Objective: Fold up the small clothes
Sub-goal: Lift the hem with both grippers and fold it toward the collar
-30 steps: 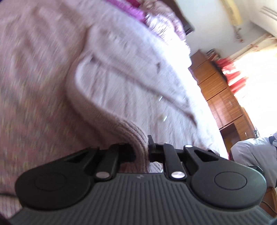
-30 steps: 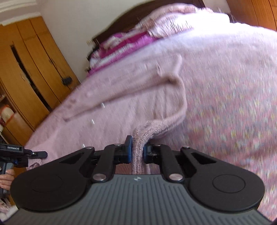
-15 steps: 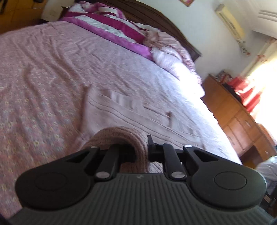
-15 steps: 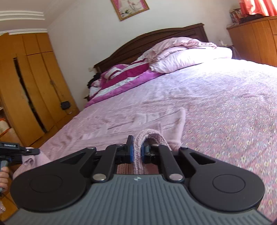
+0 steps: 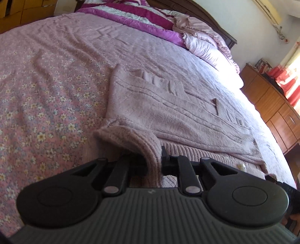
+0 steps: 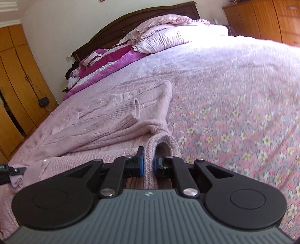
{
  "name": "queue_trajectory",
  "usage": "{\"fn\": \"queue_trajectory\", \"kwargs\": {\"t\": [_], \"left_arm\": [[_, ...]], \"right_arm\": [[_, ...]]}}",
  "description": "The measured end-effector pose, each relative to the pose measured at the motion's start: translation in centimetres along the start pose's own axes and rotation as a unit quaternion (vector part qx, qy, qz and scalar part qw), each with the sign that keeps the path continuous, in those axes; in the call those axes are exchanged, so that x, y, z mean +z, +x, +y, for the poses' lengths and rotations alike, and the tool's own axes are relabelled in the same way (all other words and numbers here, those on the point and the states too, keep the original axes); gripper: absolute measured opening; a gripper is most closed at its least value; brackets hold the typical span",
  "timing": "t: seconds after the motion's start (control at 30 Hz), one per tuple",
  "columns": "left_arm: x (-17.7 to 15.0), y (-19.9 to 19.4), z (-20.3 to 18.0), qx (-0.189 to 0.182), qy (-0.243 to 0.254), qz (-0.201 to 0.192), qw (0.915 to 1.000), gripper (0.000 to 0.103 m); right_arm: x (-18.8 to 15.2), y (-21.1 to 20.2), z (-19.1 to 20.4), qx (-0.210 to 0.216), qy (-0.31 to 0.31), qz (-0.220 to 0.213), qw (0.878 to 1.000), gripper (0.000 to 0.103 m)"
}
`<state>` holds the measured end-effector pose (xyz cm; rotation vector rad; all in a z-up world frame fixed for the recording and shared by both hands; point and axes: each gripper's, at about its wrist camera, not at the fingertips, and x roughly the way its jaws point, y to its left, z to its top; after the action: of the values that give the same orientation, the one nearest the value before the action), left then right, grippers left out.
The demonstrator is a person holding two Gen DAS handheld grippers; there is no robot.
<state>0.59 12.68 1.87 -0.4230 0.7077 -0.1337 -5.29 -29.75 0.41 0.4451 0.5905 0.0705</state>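
A pale pink knitted cardigan (image 5: 168,110) lies spread flat on the bed; it also shows in the right wrist view (image 6: 112,120). My left gripper (image 5: 152,165) is shut on the cardigan's ribbed edge at one near corner. My right gripper (image 6: 148,165) is shut on the ribbed edge at the other near corner. A ribbed sleeve cuff (image 6: 136,108) lies folded on top of the garment. A small pearl button (image 5: 241,166) shows near the hem. The left gripper's tip (image 6: 11,169) shows at the left edge of the right wrist view.
The bed has a pink floral cover (image 5: 37,112). Folded magenta quilts (image 5: 142,16) and pink pillows (image 6: 168,35) lie at the dark headboard (image 6: 131,20). Wooden drawers (image 5: 277,112) stand on one side, a wooden wardrobe (image 6: 16,84) on the other.
Both grippers have come down and drawn back with the cardigan's edge held. The garment went from hanging and swinging to lying flat on the bed.
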Motion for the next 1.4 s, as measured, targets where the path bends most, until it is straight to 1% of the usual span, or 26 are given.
{"fn": "queue_trajectory", "kwargs": {"t": [0.03,0.07,0.17,0.23,0.3,0.4,0.47,0.53,0.63,0.9,1.0,1.07,1.1,1.13,1.17,1.2,1.23,1.3,1.4], "left_arm": [[-0.1,-0.2,-0.1,-0.002,0.005,0.0,1.0,0.019],[-0.2,-0.4,-0.3,-0.002,0.009,0.001,1.0,0.019],[-0.5,-0.7,-0.5,-0.002,0.012,0.006,0.9999,0.023],[-0.7,-0.8,-0.5,-0.002,0.009,0.009,0.9999,0.029],[-0.9,-0.7,-0.5,-0.003,0.01,0.009,0.9999,0.031],[-1.2,-0.4,-0.6,0.006,0.019,0.011,0.9997,0.031],[-1.2,-0.2,-0.6,0.011,0.019,0.01,0.9997,0.031],[-1.2,-0.2,-0.5,0.009,0.015,0.008,0.9998,0.031],[-1.2,-0.1,-0.2,0.004,0.006,0.008,0.9999,0.031],[-0.7,0.1,-0.1,0.005,0.004,0.019,0.9998,0.031],[-0.5,0.1,-0.2,0.007,0.004,0.02,0.9998,0.031],[-0.4,0.1,-0.3,0.008,0.004,0.021,0.9997,0.031],[-0.4,0.1,-0.3,0.008,0.006,0.021,0.9997,0.03],[-0.4,0.1,-0.4,0.009,0.009,0.02,0.9997,0.026],[-0.4,-0.1,-0.5,0.01,0.011,0.017,0.9997,0.02],[-0.4,-0.3,-0.6,0.01,0.013,0.011,0.9998,0.016],[-0.4,-0.7,-0.6,0.009,0.011,0.0,0.9999,0.015],[-0.4,-1.7,-0.7,-0.003,0.005,-0.022,0.9997,0.014],[-0.1,-3.5,-1.3,-0.021,0.006,-0.056,0.9982,0.013]], "right_arm": [[0.0,-0.1,-0.2,0.008,0.009,0.003,1.0,0.017],[0.0,-0.3,-0.4,0.015,0.019,0.007,1.0,0.019],[-0.2,-1.0,-0.7,0.037,0.047,0.013,0.998,0.031],[-0.4,-1.4,-0.7,0.051,0.055,0.014,0.997,0.047],[-0.8,-1.5,-0.3,0.06,0.046,0.021,0.997,0.054],[-1.6,-1.1,0.1,0.06,0.023,0.023,0.998,0.059],[-1.8,-1.1,-0.1,0.068,0.034,0.016,0.997,0.062],[-2.0,-1.1,-0.6,0.088,0.053,0.01,0.995,0.07],[-2.2,-1.1,-0.9,0.095,0.06,0.006,0.994,0.07],[-2.4,-1.1,-0.5,0.082,0.075,-0.007,0.994,0.07],[-2.3,-1.1,-0.4,0.077,0.078,-0.007,0.994,0.07],[-2.1,-1.1,-0.3,0.072,0.084,-0.007,0.994,0.067],[-2.1,-1.3,-0.3,0.067,0.085,-0.007,0.994,0.061],[-2.1,-1.5,-0.2,0.061,0.082,-0.007,0.995,0.049],[-2.0,-1.5,-0.2,0.055,0.077,-0.006,0.996,0.041],[-2.0,-1.6,-0.2,0.05,0.074,-0.005,0.996,0.028],[-2.0,-1.7,-0.3,0.051,0.073,-0.006,0.996,0.018],[-1.9,-2.4,-0.4,0.06,0.074,-0.019,0.995,0.013],[-1.1,-3.7,-0.3,0.075,0.073,-0.048,0.993,0.01]]}}
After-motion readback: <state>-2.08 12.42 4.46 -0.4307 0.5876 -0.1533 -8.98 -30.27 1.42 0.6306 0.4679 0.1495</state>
